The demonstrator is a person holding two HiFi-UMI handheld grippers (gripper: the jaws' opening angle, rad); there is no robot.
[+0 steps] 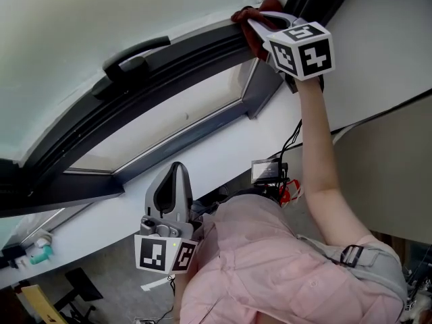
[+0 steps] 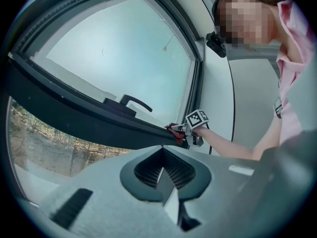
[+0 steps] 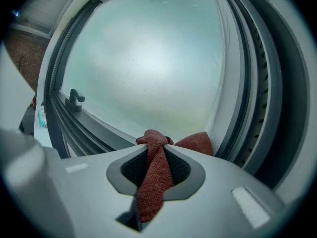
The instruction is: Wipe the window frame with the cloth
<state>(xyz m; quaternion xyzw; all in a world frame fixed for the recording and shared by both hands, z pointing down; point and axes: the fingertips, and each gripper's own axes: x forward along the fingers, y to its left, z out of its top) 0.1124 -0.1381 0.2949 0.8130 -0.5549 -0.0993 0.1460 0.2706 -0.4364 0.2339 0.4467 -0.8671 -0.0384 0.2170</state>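
Note:
A dark red cloth [image 3: 154, 175] is pinched in my right gripper [image 3: 156, 155], which is shut on it. In the head view that gripper [image 1: 260, 25] presses the cloth [image 1: 251, 27] against the dark window frame [image 1: 182, 56] near its upper right corner. The cloth's free end [image 3: 198, 143] lies on the frame's lower rail by the glass. My left gripper [image 1: 174, 184] hangs low near my chest, shut with nothing in it. The left gripper view shows its jaws [image 2: 163, 175] closed, and the right gripper [image 2: 184, 128] far off at the frame.
A black window handle [image 1: 135, 54] sits on the frame left of the cloth. The open sash [image 1: 169, 130] juts out below the frame. A black cable [image 1: 293, 137] and a small device [image 1: 268, 171] hang by the wall. Items lie on a sill [image 1: 37, 248] at lower left.

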